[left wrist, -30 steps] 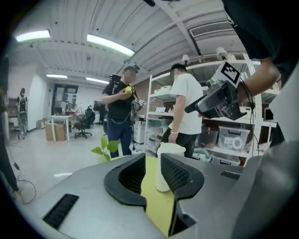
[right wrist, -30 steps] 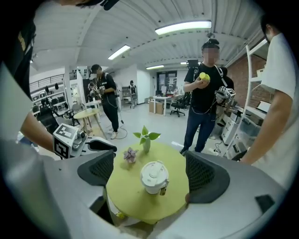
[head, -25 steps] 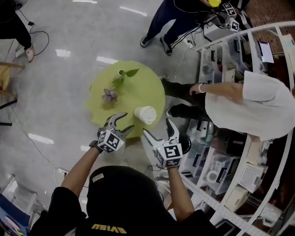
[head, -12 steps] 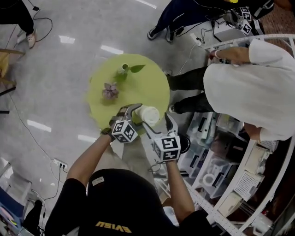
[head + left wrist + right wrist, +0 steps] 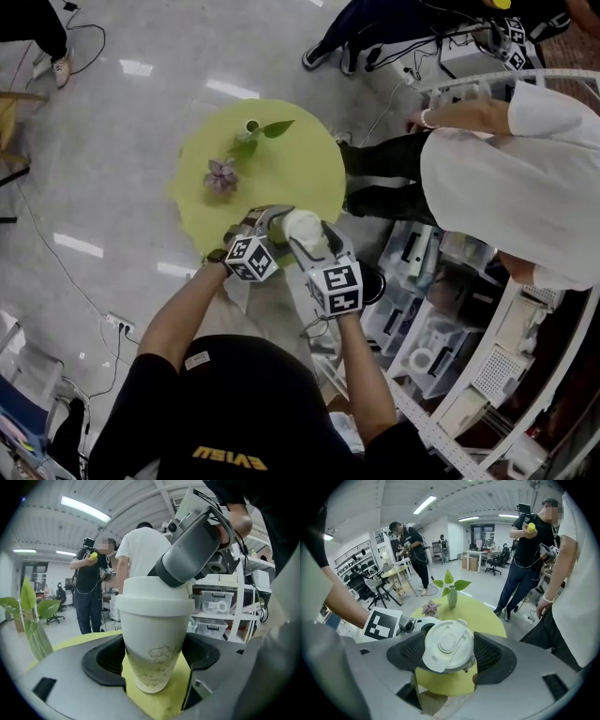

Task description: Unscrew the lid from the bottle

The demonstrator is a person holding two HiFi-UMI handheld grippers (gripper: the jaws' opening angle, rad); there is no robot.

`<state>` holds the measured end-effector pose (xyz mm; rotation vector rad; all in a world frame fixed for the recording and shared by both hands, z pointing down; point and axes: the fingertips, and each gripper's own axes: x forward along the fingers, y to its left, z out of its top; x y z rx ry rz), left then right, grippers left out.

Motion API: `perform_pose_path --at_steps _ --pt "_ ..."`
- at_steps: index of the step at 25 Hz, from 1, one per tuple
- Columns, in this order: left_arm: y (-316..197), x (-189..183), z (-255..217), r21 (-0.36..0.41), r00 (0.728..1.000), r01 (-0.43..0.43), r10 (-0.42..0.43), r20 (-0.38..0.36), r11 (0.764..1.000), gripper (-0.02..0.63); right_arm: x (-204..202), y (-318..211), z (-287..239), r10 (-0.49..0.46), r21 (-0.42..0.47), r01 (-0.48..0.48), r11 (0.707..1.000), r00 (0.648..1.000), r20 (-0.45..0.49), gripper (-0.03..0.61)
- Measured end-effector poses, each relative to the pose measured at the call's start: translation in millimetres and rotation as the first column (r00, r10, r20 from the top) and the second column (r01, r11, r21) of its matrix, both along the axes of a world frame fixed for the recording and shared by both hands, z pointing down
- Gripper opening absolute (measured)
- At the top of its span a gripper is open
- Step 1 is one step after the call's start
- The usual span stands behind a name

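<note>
Lowest in the left gripper view, the left gripper [image 5: 153, 658] has its jaws spread either side of the lower body of the white bottle [image 5: 154, 634] (really a tapered tumbler with a faint line drawing). They have just been narrowing a little, yet a strip of table shows beside the right-hand pad, so nothing is gripped. At the centre of the right gripper view, the right gripper [image 5: 449, 656] comes from above. Its jaws have just been closing and seem to press on the rim of the flip-top lid [image 5: 447, 644] from both sides. The bottle stands upright at the lower right edge of the round yellow-green table [image 5: 291, 173], mid-frame in the head view. Further up that table sit a purple flower [image 5: 222, 175] and a small vase with a green sprig [image 5: 251, 127]. The step in hand looks like securing both grips. Next, the left jaws should clamp the body so it cannot spin, and then the right hand should twist the lid.
</note>
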<state>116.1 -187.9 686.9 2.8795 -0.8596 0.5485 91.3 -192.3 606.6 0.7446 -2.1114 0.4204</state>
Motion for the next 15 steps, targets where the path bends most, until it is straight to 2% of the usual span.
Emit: perform_pose_path --at_steps 5,10,15 --pt "-1.2 0.4 1.5 -0.007 1.0 -0.012 0.012 -0.009 1.0 0.391 -0.8 0.6 2.1 0.003 -0.02 -0.003 1.0 1.0 -0.009 0.319" --pt "-0.2 -1.4 2.2 -0.017 1.0 -0.022 0.022 -0.011 1.0 0.393 -2.1 -0.4 1.6 -0.005 -0.005 0.005 1.0 1.0 -0.01 0.319" --pt "-0.7 2.1 2.5 -0.029 1.0 -0.027 0.027 -0.016 0.999 0.393 0.0 1.9 2.4 -0.078 -0.022 0.078 0.997 0.997 -0.016 0.319"
